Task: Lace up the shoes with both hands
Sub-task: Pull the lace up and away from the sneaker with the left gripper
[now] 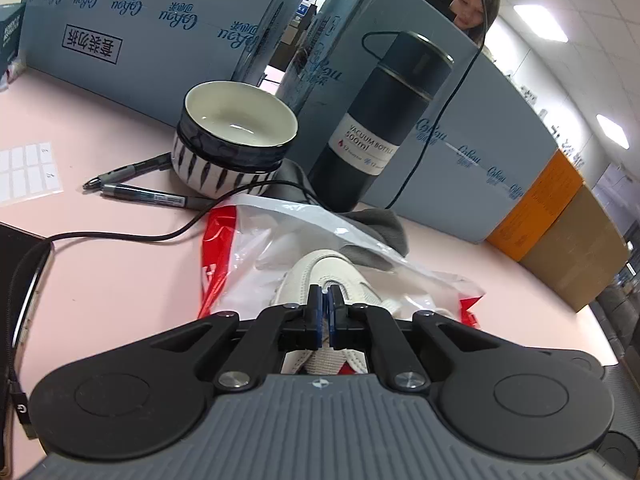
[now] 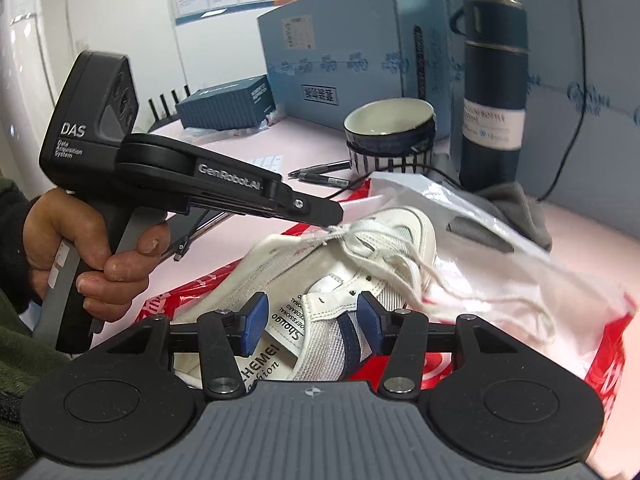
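Note:
A white sneaker [image 2: 384, 236] lies on a red and clear plastic bag [image 2: 500, 280] on the pink table. Its loose white lace [image 2: 384, 256] runs in loops across the upper. A hand holds my left gripper [image 2: 334, 218], whose tip is shut on a bunch of the lace near the top eyelets. In the left wrist view the blue pads of the left gripper [image 1: 325, 300] are pressed together over the shoe [image 1: 320, 268]. My right gripper [image 2: 312, 320] is open and low over the shoe's mouth, with the eyelet flap and tongue between its fingers, untouched.
Behind the shoe stand a striped bowl [image 1: 236, 120] and a dark vacuum bottle [image 1: 384, 120], on a grey cloth [image 1: 384, 228]. Two pens [image 1: 144, 196] and a black cable [image 1: 120, 236] lie to the left. Blue cartons [image 1: 140, 40] wall the back; a person sits beyond them.

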Available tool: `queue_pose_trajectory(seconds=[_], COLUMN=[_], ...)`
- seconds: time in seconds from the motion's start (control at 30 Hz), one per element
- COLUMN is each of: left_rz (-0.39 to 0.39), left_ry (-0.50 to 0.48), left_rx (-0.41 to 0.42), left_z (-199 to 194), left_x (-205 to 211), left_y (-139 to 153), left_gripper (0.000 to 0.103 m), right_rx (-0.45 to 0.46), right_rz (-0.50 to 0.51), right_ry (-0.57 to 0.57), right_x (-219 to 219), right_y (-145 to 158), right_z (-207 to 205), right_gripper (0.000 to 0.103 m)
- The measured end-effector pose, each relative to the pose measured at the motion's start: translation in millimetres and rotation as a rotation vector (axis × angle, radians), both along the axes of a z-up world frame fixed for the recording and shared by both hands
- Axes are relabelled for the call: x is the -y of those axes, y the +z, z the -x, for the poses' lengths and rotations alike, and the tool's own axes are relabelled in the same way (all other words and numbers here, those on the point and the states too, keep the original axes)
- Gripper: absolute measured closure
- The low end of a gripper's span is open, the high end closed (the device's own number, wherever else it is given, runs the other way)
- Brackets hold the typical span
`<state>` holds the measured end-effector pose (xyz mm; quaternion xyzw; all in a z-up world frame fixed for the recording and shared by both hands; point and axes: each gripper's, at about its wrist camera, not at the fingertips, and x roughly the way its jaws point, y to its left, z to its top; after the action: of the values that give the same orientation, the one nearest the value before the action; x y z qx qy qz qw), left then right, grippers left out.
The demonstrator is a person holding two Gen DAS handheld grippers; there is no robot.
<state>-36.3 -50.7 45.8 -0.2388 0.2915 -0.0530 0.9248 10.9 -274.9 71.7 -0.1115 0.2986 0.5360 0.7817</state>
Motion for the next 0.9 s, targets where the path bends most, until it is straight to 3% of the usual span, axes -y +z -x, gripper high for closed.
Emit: queue_pose_trajectory(seconds=[0.1,0.27,0.4,0.47,0.53,0.57,0.9], left_rz=[0.013,0.004,-0.007,0.005,0.013,0.012,-0.023], left_ry=[0.007,0.007,-0.003,-0.012,-0.017,-0.014,-0.008], left_rx=[0.000,0.001,0.010,0.011,0.005,0.008,0.010], left_z=[0,3,6,6,5,5,6], left_x=[0,4,8,9,9,9,13], left_y=[-1,2,5,3,2,2,3], left_gripper=[0.098,0.077,0.073,0.080,0.098,0.100,0.101], right_rx=[-0.007,-0.015,-0.022,-0.025,-0.028,-0.032,0.001], right_rz=[-0.001,-0.004,-0.008,-0.011,-0.013,-0.015,0.004], right_ry=[0.004,0.004,0.004,0.004,0.004,0.005,0.035], right_x=[-1,-1,-1,-1,-1,-1,-7], right_y=[-1,-2,-2,-3,-3,-3,1], right_z=[-1,-2,-2,-2,-2,-2,0], right_gripper=[0.052,0.051,0.049,0.048,0.047,0.046,0.041])
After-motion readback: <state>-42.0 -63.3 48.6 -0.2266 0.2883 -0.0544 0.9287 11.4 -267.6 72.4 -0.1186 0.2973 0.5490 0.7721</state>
